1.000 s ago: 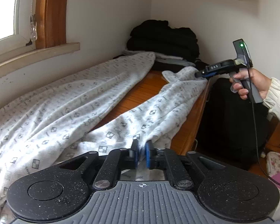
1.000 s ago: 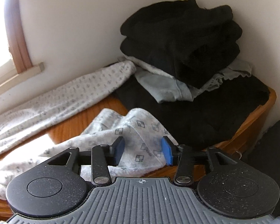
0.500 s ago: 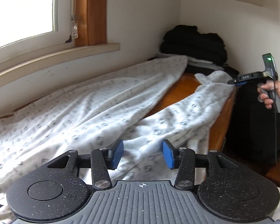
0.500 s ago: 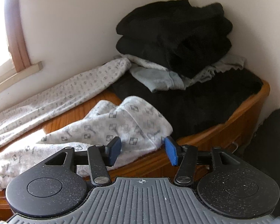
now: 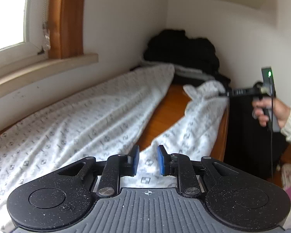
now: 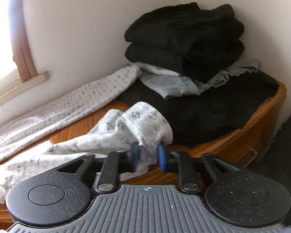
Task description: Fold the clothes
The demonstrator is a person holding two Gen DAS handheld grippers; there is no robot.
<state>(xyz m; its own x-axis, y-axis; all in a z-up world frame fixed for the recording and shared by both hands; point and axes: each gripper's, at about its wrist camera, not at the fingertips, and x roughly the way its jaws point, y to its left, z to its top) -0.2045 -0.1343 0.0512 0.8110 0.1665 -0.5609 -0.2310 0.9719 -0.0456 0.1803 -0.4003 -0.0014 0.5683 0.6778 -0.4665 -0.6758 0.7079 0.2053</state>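
Observation:
White patterned pyjama trousers (image 5: pixel 99 120) lie spread on a wooden top (image 5: pixel 164 114), both legs running toward the far corner. My left gripper (image 5: pixel 148 160) hovers over the near part of the right leg. Its jaws are closing, and the blue pads still stand apart with fabric showing beyond the gap, not pinched. My right gripper (image 6: pixel 148 156) is closing on the cuff end of that leg (image 6: pixel 143 124), whose bunched fabric sits between the pads and is raised off the wood. In the left wrist view, the right gripper (image 5: pixel 222 93), held by a hand (image 5: pixel 269 110), grips that cuff at the far right.
A stack of folded black clothes (image 6: pixel 186 36) sits in the back corner on a grey-blue garment (image 6: pixel 170 85) and a black cloth (image 6: pixel 213 112). A window sill (image 5: pixel 42 68) runs along the left wall. A black bag (image 5: pixel 248 136) stands past the top's right edge.
The left gripper let go of the fabric, opened wide, then narrowed while drawing back from the cloth. The right gripper's jaws closed on the leg's cuff, which now stands lifted and bunched.

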